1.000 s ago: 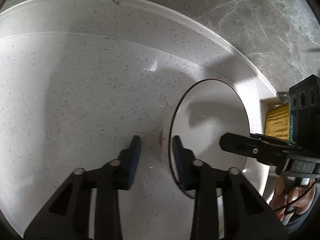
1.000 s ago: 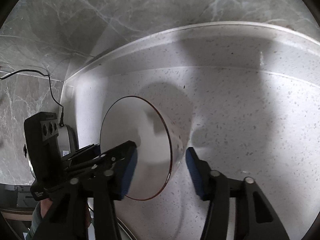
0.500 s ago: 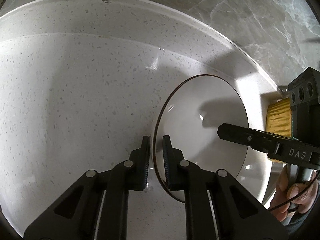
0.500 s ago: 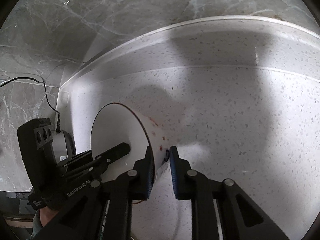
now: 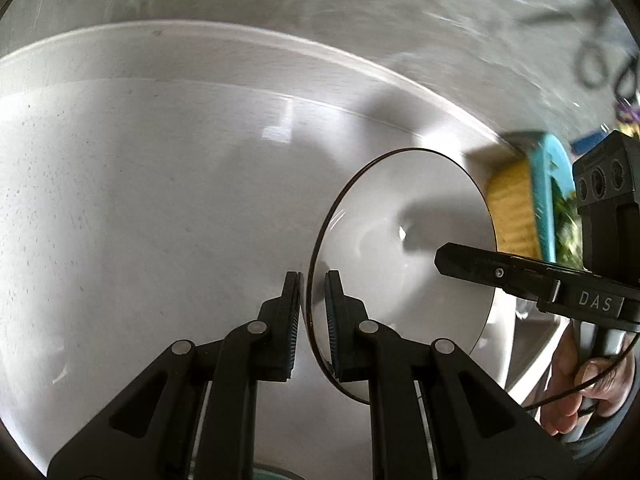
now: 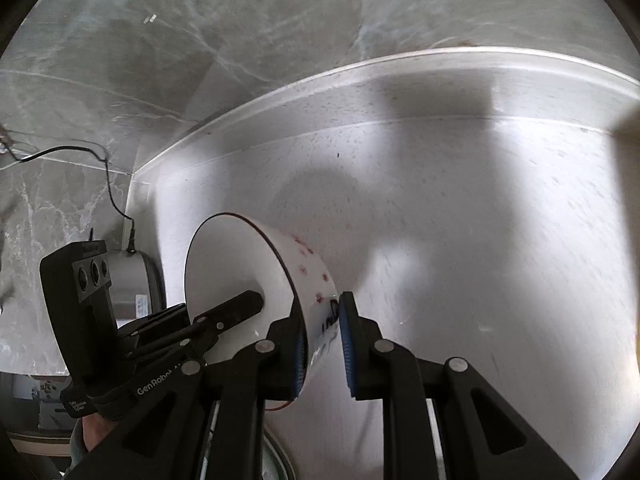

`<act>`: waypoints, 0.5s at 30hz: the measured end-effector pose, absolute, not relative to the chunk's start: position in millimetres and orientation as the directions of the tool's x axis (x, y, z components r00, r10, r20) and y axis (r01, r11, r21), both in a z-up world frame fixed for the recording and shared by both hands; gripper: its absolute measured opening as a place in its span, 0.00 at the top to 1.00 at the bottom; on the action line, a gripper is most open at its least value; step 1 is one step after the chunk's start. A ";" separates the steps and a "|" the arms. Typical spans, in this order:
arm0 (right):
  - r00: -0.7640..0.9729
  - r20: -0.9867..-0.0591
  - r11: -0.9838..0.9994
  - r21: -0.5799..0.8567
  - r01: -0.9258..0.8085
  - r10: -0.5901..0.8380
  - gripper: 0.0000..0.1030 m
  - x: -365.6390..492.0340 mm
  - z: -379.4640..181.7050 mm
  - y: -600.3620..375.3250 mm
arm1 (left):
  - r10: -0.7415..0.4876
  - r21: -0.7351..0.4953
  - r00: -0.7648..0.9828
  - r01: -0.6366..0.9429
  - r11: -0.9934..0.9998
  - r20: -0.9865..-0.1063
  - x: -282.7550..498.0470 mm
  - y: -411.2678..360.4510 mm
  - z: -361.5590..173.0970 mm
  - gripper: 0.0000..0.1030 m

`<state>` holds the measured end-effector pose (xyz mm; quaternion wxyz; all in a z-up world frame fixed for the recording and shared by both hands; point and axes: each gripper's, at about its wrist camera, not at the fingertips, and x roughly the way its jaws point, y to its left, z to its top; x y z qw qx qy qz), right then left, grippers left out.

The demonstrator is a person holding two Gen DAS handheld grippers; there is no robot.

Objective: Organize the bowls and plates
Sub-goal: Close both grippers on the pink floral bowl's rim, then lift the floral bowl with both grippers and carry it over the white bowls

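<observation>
Above the pale speckled tabletop [image 5: 140, 220], one white bowl [image 5: 404, 248] is held tipped on its side between two tools. From the left wrist view, the left tool [image 5: 311, 320] is clenched on the bowl's near rim, one blue-ribbed finger [image 5: 291, 320] outside the wall and the other inside; the rim is edged by a thin dark line and the inside is plain glossy white. Farther right in that view, the right tool [image 5: 460, 258] reaches into the bowl from the opposite side, gripped by a hand [image 5: 580, 384], and behind the bowl stands one yellow and teal thing [image 5: 524, 208], too blurred to name. From the right wrist view, the left tool [image 6: 240, 308] pokes into the bowl's open mouth [image 6: 236, 272], and the right tool [image 6: 320, 344] grasps the rim with one finger on each side of the wall; the outside carries small red marks and some dark lettering. A grey marble wall [image 6: 240, 40] rises behind the tabletop's raised edge.
</observation>
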<state>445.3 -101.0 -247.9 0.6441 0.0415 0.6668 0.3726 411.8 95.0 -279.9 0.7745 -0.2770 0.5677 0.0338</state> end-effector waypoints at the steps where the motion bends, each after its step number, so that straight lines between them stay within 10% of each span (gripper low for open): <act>1: -0.161 -0.827 0.719 0.551 -0.424 0.539 0.82 440.5 -242.4 -108.3 | -0.264 -0.392 0.358 -0.355 0.848 -0.895 408.1 86.4 -273.6 0.90; 15: -0.090 -0.827 0.756 0.547 -0.359 0.555 0.79 354.6 -199.4 -242.2 | -0.335 -0.409 0.345 -0.168 0.897 -0.877 343.9 -63.5 -230.6 0.90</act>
